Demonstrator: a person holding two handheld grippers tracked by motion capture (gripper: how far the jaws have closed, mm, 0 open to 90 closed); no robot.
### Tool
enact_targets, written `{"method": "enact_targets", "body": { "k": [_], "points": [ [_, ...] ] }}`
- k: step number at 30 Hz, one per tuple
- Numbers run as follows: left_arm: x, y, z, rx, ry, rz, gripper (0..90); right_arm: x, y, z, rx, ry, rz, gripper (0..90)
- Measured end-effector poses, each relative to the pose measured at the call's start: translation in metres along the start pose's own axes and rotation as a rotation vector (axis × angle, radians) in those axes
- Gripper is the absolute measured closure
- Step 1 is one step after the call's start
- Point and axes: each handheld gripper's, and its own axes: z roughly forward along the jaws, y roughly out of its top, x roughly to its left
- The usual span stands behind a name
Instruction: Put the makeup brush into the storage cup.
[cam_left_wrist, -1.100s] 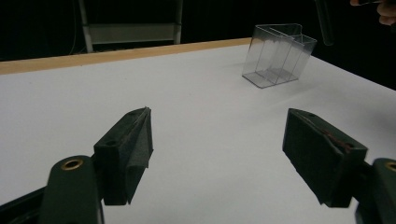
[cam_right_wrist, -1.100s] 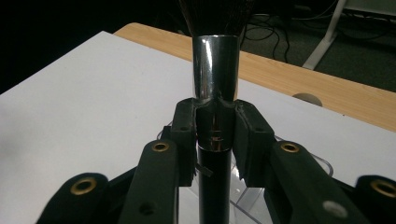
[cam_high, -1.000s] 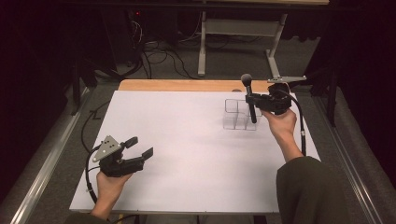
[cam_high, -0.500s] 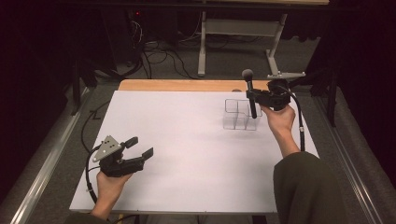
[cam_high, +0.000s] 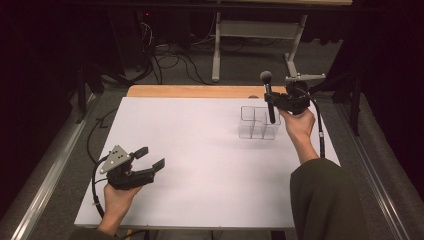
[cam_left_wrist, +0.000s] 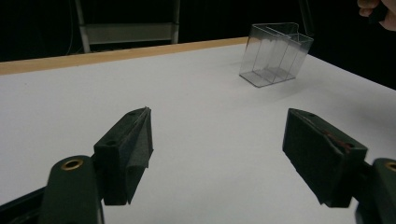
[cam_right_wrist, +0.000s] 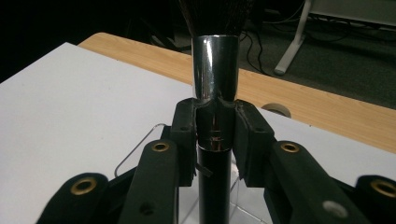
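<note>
A makeup brush (cam_high: 266, 80) with dark bristles, a silver ferrule (cam_right_wrist: 215, 65) and a black handle stands upright in my right gripper (cam_high: 270, 100), bristles up. The jaws are shut on it just below the ferrule, in the right gripper view (cam_right_wrist: 215, 126). Its lower end hangs over the clear compartmented organizer (cam_high: 257, 122) at the back right of the white table; whether the tip is inside, I cannot tell. My left gripper (cam_high: 151, 157) rests near the front left, open with nothing between its pads (cam_left_wrist: 133, 140). It faces the organizer (cam_left_wrist: 275, 53) from afar.
The white tabletop (cam_high: 200, 150) has a wooden strip (cam_high: 195, 91) along its far edge. Beyond it are a metal stand's legs (cam_high: 217, 50) and floor cables (cam_high: 165, 55). A cable (cam_high: 320, 130) trails from the right gripper along the forearm.
The right gripper has lifted the brush slightly and carried it a little farther back over the organizer. The left gripper has stayed put.
</note>
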Motion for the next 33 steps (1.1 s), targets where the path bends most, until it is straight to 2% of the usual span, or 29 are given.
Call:
{"method": "enact_targets", "body": {
  "k": [14,33],
  "points": [
    [-0.001,0.000,0.000,0.001,-0.004,0.004,24.5,-0.003,-0.001,0.007,-0.007,-0.024,0.008,74.0],
    [0.000,0.000,0.001,0.001,-0.008,0.000,24.5,-0.007,-0.005,0.015,0.014,-0.044,0.012,74.0]
  ]
}}
